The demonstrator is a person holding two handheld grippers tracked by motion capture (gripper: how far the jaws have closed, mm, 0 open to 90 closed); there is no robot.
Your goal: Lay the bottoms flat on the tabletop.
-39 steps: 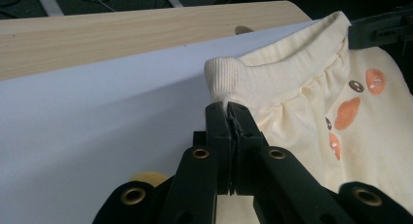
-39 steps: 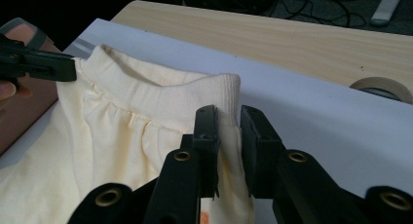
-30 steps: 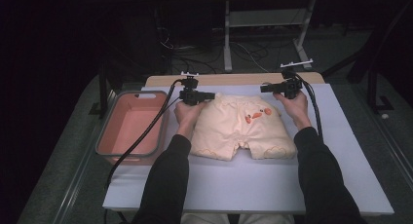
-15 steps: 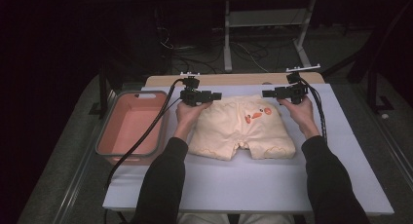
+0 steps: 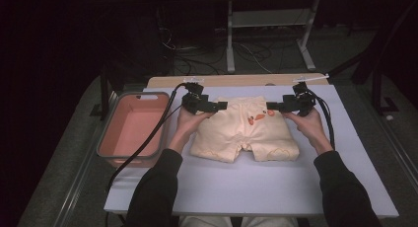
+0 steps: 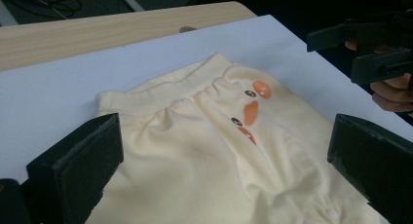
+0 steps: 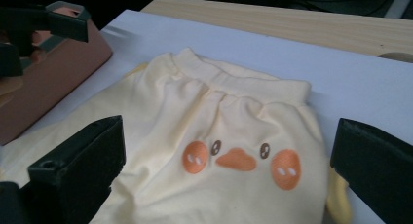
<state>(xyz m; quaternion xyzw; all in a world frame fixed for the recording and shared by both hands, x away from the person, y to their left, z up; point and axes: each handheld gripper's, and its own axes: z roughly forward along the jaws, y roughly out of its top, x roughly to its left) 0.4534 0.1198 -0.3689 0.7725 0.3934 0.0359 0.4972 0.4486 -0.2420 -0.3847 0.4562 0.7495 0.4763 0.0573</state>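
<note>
Pale yellow baby shorts (image 5: 245,131) with an orange duck face (image 7: 237,158) lie flat on the white mat (image 5: 256,187), waistband toward the far side. My left gripper (image 5: 219,106) hovers over the waistband's left corner, its jaws wide apart and bare, having just been opening. My right gripper (image 5: 272,107) hovers over the right corner, likewise open and empty after just opening. The shorts (image 6: 204,151) spread below the left gripper (image 6: 224,160). The right gripper (image 7: 229,170) looks down on the printed face.
A pink tub (image 5: 129,128) stands at the mat's left edge, also seen as the tub (image 7: 53,73) beyond the shorts. A wooden tabletop strip (image 5: 236,80) runs along the far side. Cables trail from both grippers. The floor behind holds a metal stand and wires.
Both grippers have let go of the waistband corners and opened. The hands drew apart and lifted a little; the shorts now lie flat on the mat.
</note>
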